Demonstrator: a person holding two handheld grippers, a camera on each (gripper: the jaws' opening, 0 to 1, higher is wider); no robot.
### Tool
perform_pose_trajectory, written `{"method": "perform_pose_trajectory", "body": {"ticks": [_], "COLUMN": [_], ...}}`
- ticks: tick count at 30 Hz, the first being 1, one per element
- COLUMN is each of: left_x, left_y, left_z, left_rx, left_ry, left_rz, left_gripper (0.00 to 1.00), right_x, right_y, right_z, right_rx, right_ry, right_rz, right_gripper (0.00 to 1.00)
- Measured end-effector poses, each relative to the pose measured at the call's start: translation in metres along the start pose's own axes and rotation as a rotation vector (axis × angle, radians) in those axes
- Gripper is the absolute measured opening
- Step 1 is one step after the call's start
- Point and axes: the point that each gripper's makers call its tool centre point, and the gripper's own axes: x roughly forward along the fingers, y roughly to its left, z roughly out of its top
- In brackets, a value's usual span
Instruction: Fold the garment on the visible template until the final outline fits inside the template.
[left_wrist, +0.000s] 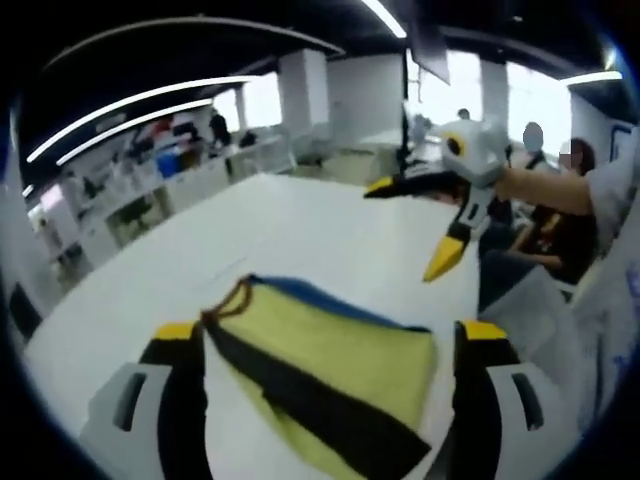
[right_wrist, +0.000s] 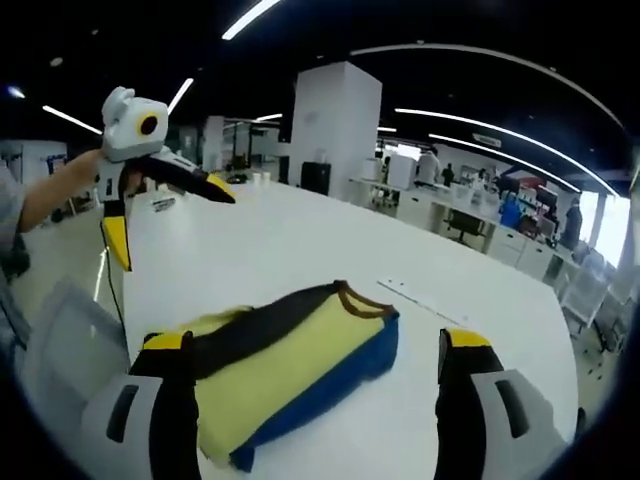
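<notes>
Both grippers stand with their jaws spread wide and nothing between them. Nearest in the left gripper view, the left gripper (left_wrist: 335, 345) frames the folded garment (left_wrist: 330, 375), which lies on the white table (left_wrist: 300, 225) just ahead of the black, yellow-tipped jaws, its yellow panel crossed by a black band, a brown collar at the near-left corner and a blue edge along the far side. The cloth sits between the two jaws without touching either as far as can be seen. In the right gripper view, the right gripper (right_wrist: 318, 345) frames the same garment (right_wrist: 290, 370), lying closer to that view's left jaw, with the black band running to the brown collar and the blue edge turned toward the view's right jaw. No writing or brand can be read on the cloth, the grippers or the table; a faint thin mark (right_wrist: 415, 293) on the tabletop beyond the garment is too small to make out. Farther off, each gripper appears in the other's view, held up above the table, well apart from the garment, jaws parted. Beyond lie an office with desks, a white pillar (right_wrist: 335, 125), ceiling light strips and seated people, all blurred.
</notes>
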Motion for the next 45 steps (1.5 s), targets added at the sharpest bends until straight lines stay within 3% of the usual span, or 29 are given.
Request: {"method": "perform_pose_trajectory", "body": {"ticks": [23, 37, 45], "left_x": [-0.054, -0.079, -0.088], "left_y": [-0.028, -0.034, -0.036], "left_z": [-0.034, -0.053, -0.058], "left_rx": [-0.088, -0.1, -0.101], "left_ry": [-0.034, -0.024, -0.024], "left_rz": [0.028, 0.068, 0.092], "left_gripper": [1.0, 1.0, 1.0], "right_x": [-0.032, -0.047, -0.054], "right_y": [0.045, 0.054, 0.061], "right_z": [-0.018, -0.033, -0.028], "right_rx": [0.042, 0.045, 0.054], "right_ry": [0.022, 0.048, 0.027], "right_rz": [0.075, 0.061, 0.043], "right_gripper": [1.0, 1.0, 1.0]}}
